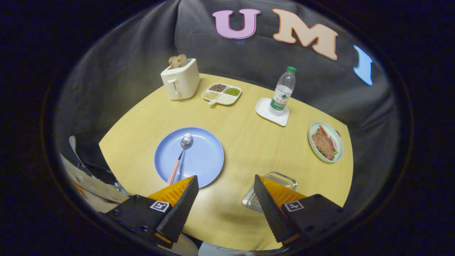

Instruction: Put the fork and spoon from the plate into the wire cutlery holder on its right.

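A round blue plate [204, 158] lies on the wooden table, just ahead of my left finger. On it rests a spoon [180, 157] with a shiny bowl and a checked handle that points back toward that finger. The wire cutlery holder [280, 177] stands to the plate's right, mostly hidden behind my right finger. My gripper [224, 185] hovers above the table's near edge, open wide, with nothing between its fingers. I cannot make out a fork.
Further back stand a cream toaster [180, 82] with bread in it, a divided dish of grains [221, 94], and a water bottle [283, 91] on a white coaster. A plate of food [325, 141] sits near the right table edge.
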Demonstrator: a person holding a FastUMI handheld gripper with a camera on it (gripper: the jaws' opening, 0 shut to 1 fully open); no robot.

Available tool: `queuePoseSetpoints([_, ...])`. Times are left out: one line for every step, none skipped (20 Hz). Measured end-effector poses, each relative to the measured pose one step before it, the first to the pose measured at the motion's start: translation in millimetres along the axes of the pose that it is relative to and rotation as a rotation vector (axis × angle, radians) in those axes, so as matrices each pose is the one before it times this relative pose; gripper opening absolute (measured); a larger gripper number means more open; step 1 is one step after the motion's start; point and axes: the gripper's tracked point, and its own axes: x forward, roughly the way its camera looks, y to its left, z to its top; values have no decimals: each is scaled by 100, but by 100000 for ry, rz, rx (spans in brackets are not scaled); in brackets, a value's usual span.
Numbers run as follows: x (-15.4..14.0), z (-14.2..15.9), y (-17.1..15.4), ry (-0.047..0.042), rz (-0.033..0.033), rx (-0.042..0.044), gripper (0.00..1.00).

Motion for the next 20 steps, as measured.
queuePoseSetpoints([107, 161, 771, -2167, -882, -1688, 100])
queuePoseSetpoints([232, -82, 793, -55, -1060, -2143, 100])
queuePoseSetpoints([336, -285, 872, -342, -684, -1575, 100])
queuePoseSetpoints([403, -246, 1175, 340, 278, -560, 100])
queuePoseSetpoints([569, -218, 1192, 869, 1185, 454, 100])
queuePoseSetpoints([585, -186, 1067, 193, 907, 951, 100])
queuePoseSetpoints([535, -21, 821, -410, 400, 809, 100])
queuePoseSetpoints([636, -45, 656, -261, -194, 232, 100])
queuePoseSetpoints([815, -313, 729, -83, -268, -167, 100])
queuePoseSetpoints([641, -348, 596, 354, -116, -2, 100])
queuePoseSetpoints([687, -384, 649, 815, 315, 444, 100])
queuePoseSetpoints([707, -87, 604, 19, 436, 1035, 100])
queuePoseSetpoints([582, -223, 550, 735, 291, 981, 100])
queuePoseSetpoints([933, -298, 382, 814, 293, 686, 100])
queuePoseSetpoints([515, -261, 256, 676, 45, 444, 100])
queuePoseSetpoints([616, -399, 315, 1487, 228, 156, 100])
queuePoseSetpoints([750, -365, 344, 970, 331, -11, 100])
queuePoseSetpoints([474, -309, 135, 1035, -460, -129, 100])
queuePoseSetpoints([259, -348, 316, 1207, 341, 4, 100])
queuePoseSetpoints([671, -364, 164, 1348, -214, 6, 92])
